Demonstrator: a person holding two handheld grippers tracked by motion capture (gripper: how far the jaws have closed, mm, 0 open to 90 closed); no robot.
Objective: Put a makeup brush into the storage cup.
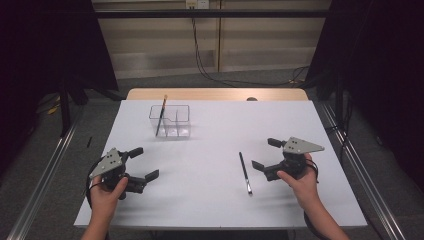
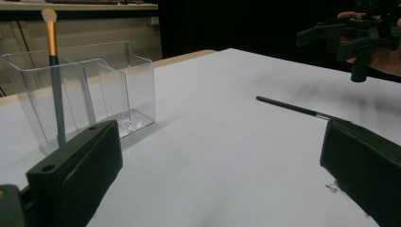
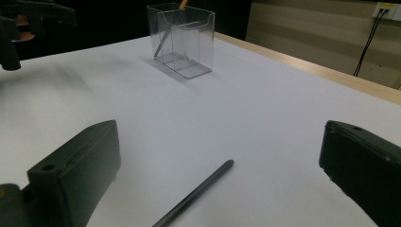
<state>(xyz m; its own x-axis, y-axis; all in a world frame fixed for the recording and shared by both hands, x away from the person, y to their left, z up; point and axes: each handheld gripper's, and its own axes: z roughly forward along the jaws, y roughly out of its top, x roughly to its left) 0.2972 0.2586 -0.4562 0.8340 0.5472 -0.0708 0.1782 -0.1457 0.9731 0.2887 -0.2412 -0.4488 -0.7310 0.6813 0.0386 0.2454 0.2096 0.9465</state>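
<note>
Both grippers, left [image 1: 144, 162] and right [image 1: 265, 153], hover jaws apart over the white table [image 1: 210, 150]; a slim black brush [image 1: 244, 173] lies just beside the right one.

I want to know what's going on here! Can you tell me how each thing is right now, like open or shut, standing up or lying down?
left gripper: open, holding nothing, above the table.
right gripper: open, holding nothing, beside the black brush.
black brush: lying flat on the white table, untouched.
clear box: upright, open on top, divided into compartments.
gold-handled brush: standing tilted in the box's left compartment.
</note>
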